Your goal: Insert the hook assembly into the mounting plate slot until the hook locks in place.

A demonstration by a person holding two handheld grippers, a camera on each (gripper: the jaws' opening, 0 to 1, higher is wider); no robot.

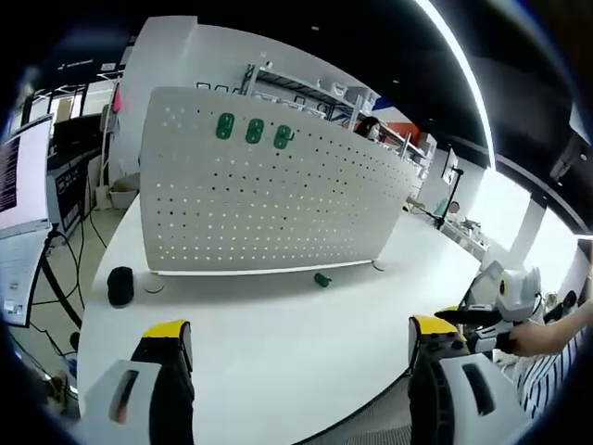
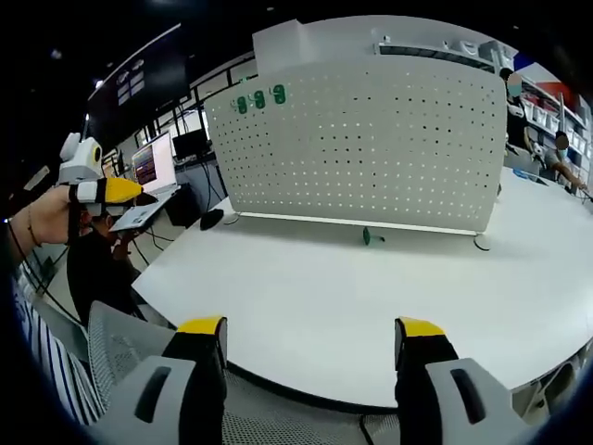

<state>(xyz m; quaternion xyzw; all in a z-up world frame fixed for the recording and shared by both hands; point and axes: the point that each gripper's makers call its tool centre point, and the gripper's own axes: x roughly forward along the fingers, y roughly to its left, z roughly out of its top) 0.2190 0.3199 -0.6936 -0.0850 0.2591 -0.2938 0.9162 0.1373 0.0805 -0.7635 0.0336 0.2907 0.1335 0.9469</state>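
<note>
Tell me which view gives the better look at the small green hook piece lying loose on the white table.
The left gripper view: the small green hook piece sits larger there, clear of the white pegboard. In the right gripper view it appears smaller, near the board's base, its shape hard to make out.

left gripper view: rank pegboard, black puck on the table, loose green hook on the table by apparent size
1. Pegboard, by far the largest.
2. Black puck, small.
3. Loose green hook, the smallest.
The puck sits nearer the camera than the hook, so part of that gap may be due to distance.
</note>
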